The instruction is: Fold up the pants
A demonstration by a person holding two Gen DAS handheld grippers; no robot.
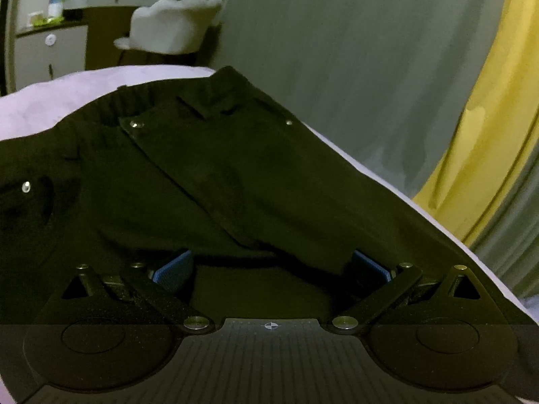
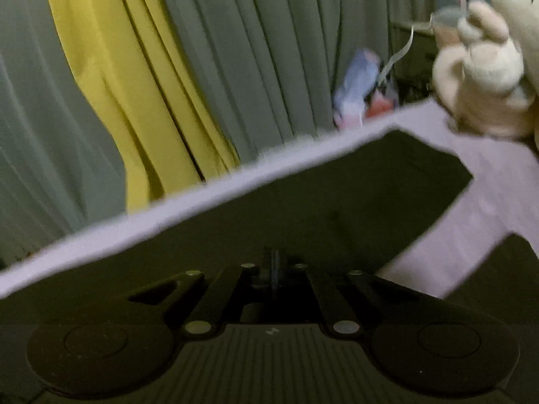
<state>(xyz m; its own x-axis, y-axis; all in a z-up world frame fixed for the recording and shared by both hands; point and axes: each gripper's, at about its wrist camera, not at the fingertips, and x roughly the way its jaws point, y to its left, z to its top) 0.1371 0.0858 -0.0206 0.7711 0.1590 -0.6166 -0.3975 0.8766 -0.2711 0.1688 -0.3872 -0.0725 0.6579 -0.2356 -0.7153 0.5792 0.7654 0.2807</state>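
A bed (image 1: 60, 91) with a pale lilac cover carries black pants (image 1: 209, 175), spread flat across it, waistband toward the far edge. In the right wrist view, plush toys (image 2: 485, 67) sit on the bed's far corner beyond a pant leg

Pants (image 1: 209, 175): we see them on the bed (image 1: 50, 97).
Chair (image 1: 171, 23): behind bed, eleven o'clock.
Curtain (image 1: 370, 50): one o'clock.

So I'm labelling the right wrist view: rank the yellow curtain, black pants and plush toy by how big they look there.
1. black pants, though nearness to the camera inflates them
2. yellow curtain
3. plush toy, partly cut off by the frame edge
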